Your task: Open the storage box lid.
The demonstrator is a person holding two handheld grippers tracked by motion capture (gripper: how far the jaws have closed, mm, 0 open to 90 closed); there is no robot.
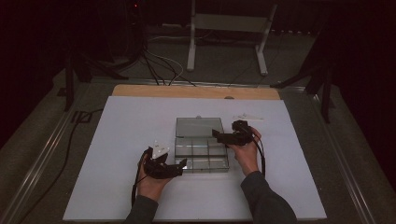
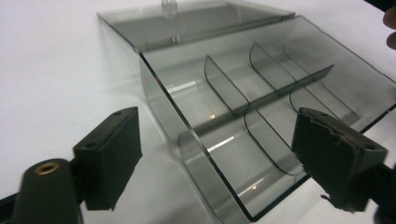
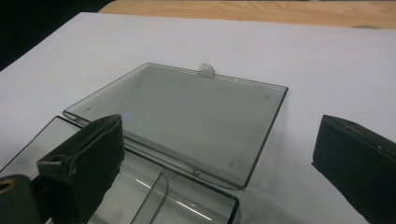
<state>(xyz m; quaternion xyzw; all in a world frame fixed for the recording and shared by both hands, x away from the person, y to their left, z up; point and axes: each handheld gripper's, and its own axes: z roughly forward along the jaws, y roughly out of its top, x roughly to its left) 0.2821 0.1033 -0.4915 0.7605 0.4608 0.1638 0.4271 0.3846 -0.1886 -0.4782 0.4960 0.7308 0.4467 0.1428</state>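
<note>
Compartment box [image 1: 201, 156], clear plastic, at frame centre on the white tabletop [image 1: 126, 121], lid [image 1: 199, 126] already swung flat behind, compartments empty, nothing yet loaded; left hand-held gripper [image 1: 183, 164] and right hand-held gripper [image 1: 215, 134] both spread wide, gripping nothing.

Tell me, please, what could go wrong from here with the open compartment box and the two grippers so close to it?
The clear box is light and lies loose on the white sheet; the left gripper, open at its front corner, could nudge it askew. The lid lies flat behind, and the right gripper, open above it, could press down and strain the hinge. The thin dividers might catch a jaw.
</note>
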